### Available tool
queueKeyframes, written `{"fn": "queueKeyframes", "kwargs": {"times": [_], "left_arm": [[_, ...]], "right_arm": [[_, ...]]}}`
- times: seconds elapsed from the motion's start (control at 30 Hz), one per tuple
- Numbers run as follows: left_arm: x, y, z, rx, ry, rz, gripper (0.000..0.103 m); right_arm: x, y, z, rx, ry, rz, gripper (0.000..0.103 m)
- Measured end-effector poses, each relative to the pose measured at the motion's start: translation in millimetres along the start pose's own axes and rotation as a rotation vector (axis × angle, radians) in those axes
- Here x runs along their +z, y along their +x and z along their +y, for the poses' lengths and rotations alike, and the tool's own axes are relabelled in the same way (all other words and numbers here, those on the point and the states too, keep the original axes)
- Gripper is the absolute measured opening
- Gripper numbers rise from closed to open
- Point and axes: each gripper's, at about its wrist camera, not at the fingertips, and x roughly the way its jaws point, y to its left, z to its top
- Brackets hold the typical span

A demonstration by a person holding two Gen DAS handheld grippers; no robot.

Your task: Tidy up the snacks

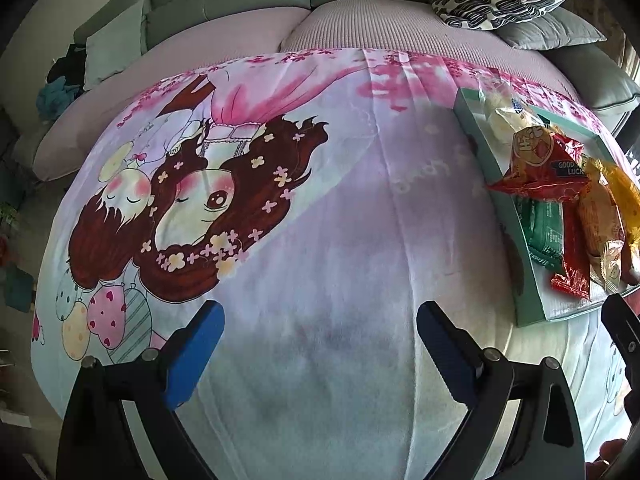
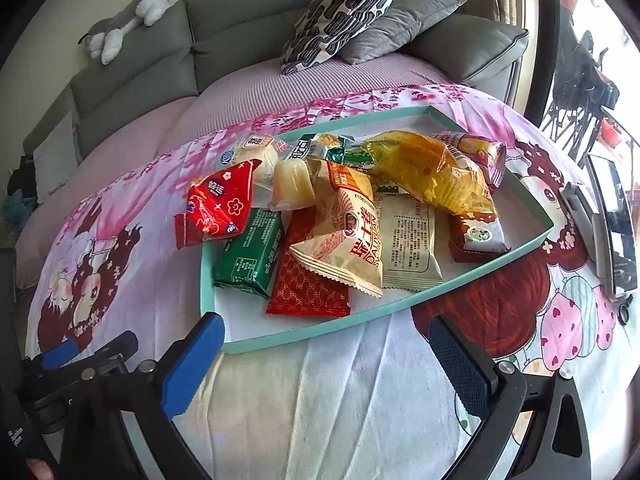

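A shallow teal-rimmed tray (image 2: 320,330) lies on the cartoon-print cloth and holds several snack packets: a red bag (image 2: 220,204) hanging over its left rim, a green pack (image 2: 250,254), a cream bag (image 2: 348,240), a yellow bag (image 2: 432,172), a jelly cup (image 2: 290,190). The tray (image 1: 528,304) also shows at the right of the left wrist view. My right gripper (image 2: 326,364) is open and empty just in front of the tray's near rim. My left gripper (image 1: 320,344) is open and empty over bare cloth, left of the tray, and shows at the lower left of the right wrist view (image 2: 92,354).
The cloth (image 1: 320,240) covers a round table in front of a grey-green sofa (image 2: 160,52) with a patterned pillow (image 2: 340,12), a grey pillow (image 2: 400,24) and a plush toy (image 2: 128,16). A phone on a stand (image 2: 612,224) sits at the table's right edge.
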Motion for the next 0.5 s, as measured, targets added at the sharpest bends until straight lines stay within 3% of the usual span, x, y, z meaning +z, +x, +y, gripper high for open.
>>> {"fn": "queueKeyframes", "kwargs": {"times": [0.5], "left_arm": [[1.4,4.5,0.7,-0.004,-0.007,0.019,0.097]], "right_arm": [[-1.5,3.6,2.3,0.001,-0.005,0.013,0.103]]}}
